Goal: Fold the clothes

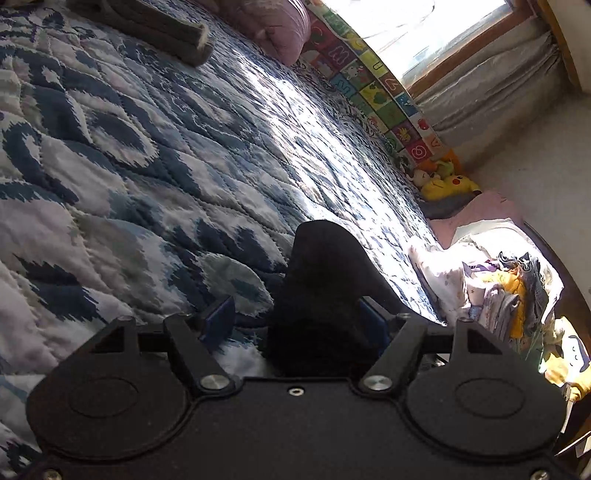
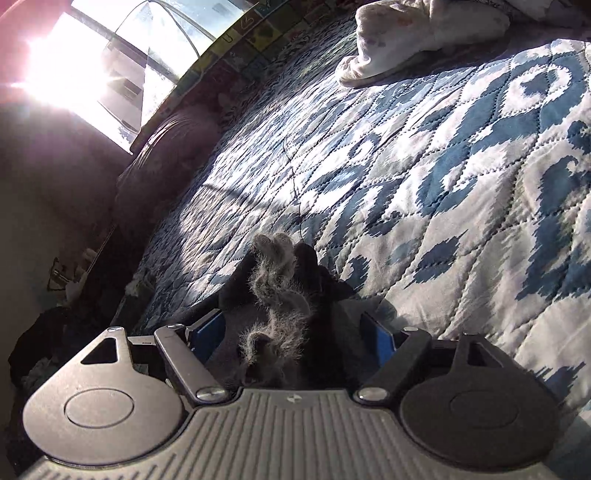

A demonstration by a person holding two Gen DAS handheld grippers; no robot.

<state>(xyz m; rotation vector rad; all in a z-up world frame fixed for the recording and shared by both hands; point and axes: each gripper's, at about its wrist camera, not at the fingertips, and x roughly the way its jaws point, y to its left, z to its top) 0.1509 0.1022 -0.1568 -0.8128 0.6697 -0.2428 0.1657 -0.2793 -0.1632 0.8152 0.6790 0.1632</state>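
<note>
While the quilted bed (image 1: 147, 147) lies beneath, we note left tongs (image 1: 295, 321) spread wide around a dark garment (image 1: 321, 280). Right tongs (image 2: 295, 332) likewise gape around a fuzzy dark garment (image 2: 280, 295).

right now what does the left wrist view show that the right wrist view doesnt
Only the left wrist view shows the folded grey garment at the far end of the bed, the yellow plush toy by the alphabet mat, and the clothes pile off the bed's edge. Only the right wrist view shows the crumpled white garment and the fuzzy grey lining of the dark garment between the right gripper's spread fingers. Both show the blue patterned quilt, the sunlit window, and dark fabric between open fingers, the left gripper included.
</note>
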